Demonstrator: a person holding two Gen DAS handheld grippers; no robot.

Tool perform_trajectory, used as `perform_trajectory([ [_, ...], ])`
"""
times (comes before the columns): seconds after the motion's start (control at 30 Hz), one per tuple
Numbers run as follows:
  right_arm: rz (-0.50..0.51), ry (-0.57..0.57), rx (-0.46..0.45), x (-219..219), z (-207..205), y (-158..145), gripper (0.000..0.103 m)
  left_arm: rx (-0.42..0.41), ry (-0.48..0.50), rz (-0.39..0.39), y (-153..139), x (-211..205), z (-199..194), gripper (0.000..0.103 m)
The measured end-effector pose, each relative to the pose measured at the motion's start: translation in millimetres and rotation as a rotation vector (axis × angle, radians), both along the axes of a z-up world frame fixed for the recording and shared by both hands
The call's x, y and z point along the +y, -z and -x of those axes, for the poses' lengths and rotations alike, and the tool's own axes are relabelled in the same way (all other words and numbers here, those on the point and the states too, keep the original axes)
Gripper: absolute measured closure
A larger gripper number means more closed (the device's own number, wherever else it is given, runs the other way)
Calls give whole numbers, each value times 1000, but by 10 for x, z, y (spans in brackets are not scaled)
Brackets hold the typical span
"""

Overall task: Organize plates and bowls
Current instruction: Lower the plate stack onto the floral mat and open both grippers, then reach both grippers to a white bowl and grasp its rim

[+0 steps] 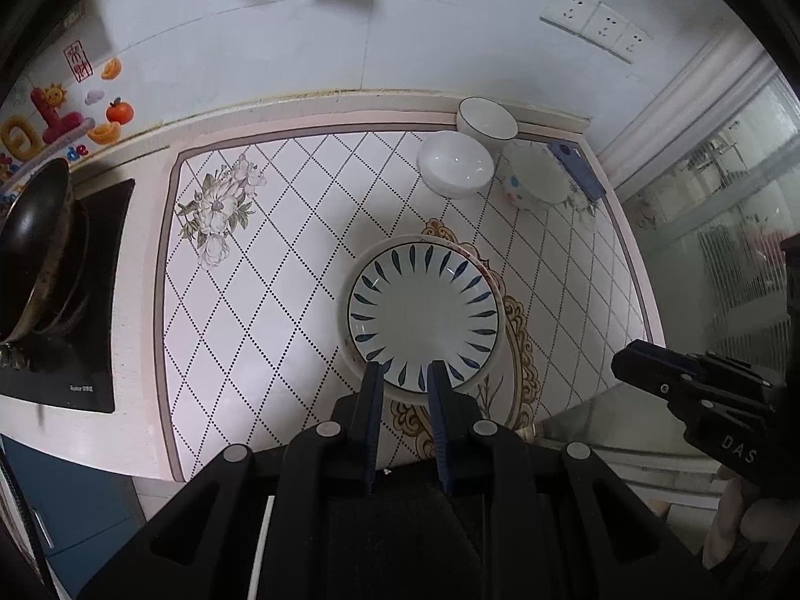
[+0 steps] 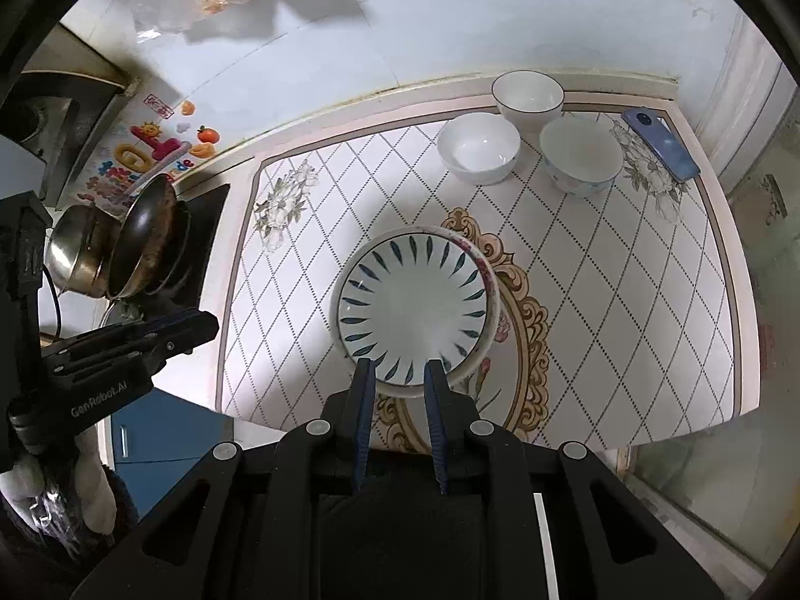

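Observation:
A blue-leaf patterned plate (image 1: 424, 317) lies on top of other plates (image 1: 477, 380) in the middle of the patterned mat; it also shows in the right wrist view (image 2: 414, 312). Three bowls stand at the back right: a white bowl (image 1: 455, 162) (image 2: 477, 147), a dark-rimmed white bowl (image 1: 487, 117) (image 2: 527, 97) and a dotted bowl (image 1: 537, 182) (image 2: 580, 155). My left gripper (image 1: 405, 372) is open and empty, above the stack's near edge. My right gripper (image 2: 400, 367) is open and empty, also above the near edge.
A blue phone (image 2: 660, 142) lies at the mat's back right corner. A black wok (image 1: 37, 250) sits on the cooktop (image 1: 75, 350) at the left, with a steel pot (image 2: 75, 250) beside it. A glass door (image 1: 725, 210) is on the right. Wall sockets (image 1: 597, 25) are above.

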State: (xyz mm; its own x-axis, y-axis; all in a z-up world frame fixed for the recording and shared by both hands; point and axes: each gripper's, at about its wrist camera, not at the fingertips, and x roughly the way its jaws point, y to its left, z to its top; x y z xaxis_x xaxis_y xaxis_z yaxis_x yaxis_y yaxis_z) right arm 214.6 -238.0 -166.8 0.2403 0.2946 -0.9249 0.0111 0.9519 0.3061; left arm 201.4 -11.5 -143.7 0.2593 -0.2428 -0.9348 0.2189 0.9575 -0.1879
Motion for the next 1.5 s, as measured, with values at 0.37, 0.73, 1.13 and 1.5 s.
perform_trajectory([
  [0.37, -2, 31, 21, 86, 81, -17, 43, 5, 11, 64, 45, 11, -32, 77],
  [0.73, -55, 182, -57, -484, -844, 372, 42, 7, -127, 65, 584, -268, -1118, 77],
  [1.13, -272, 317, 164, -1345, -2408, 1876, 42, 186, -169, 78, 1584, -1013, -2621, 77],
  [1.5, -283, 319, 225, -1259, -2868, 2543, 76, 249, -125, 22, 2066, -1237, -2975, 77],
])
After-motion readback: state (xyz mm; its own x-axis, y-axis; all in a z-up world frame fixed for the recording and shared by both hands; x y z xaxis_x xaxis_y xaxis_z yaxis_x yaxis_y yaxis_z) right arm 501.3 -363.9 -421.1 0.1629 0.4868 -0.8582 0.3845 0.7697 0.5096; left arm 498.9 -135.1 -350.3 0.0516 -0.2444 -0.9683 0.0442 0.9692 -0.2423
